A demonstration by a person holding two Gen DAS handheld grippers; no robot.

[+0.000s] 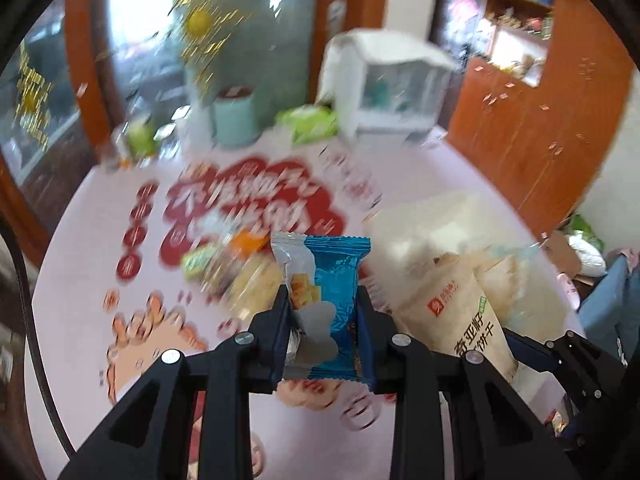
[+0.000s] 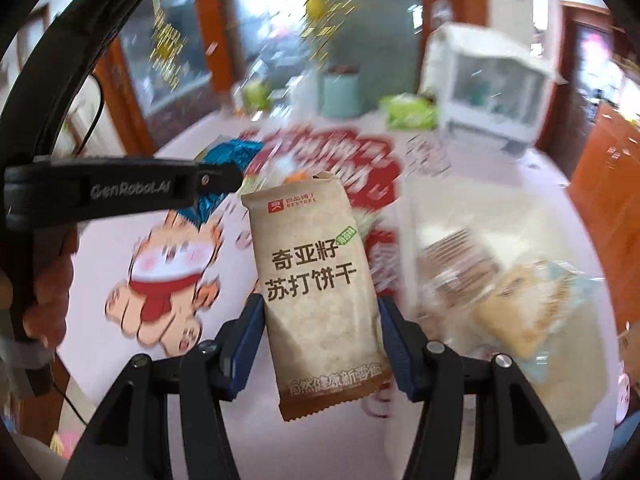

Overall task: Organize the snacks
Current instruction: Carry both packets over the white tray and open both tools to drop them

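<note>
My left gripper (image 1: 323, 300) is shut on a blue and silver snack packet (image 1: 324, 280), held upright above the table. My right gripper (image 2: 320, 308) is shut on a brown soda cracker packet (image 2: 316, 280) with Chinese print, also lifted; that packet shows at the right of the left wrist view (image 1: 464, 312). The left gripper and its blue packet (image 2: 228, 156) appear at the left of the right wrist view. A blurred pile of loose snacks (image 1: 236, 268) lies on the table behind the left gripper. A pale tray (image 2: 500, 208) with several snack packets sits at the right.
The round table (image 1: 420, 168) has a pink cloth with red print and a cartoon figure. At its far side stand a white cabinet-like box (image 1: 396, 92), a mint green cylinder (image 1: 234, 120), a green bag (image 1: 310, 122) and small bottles. Wooden cabinets stand behind.
</note>
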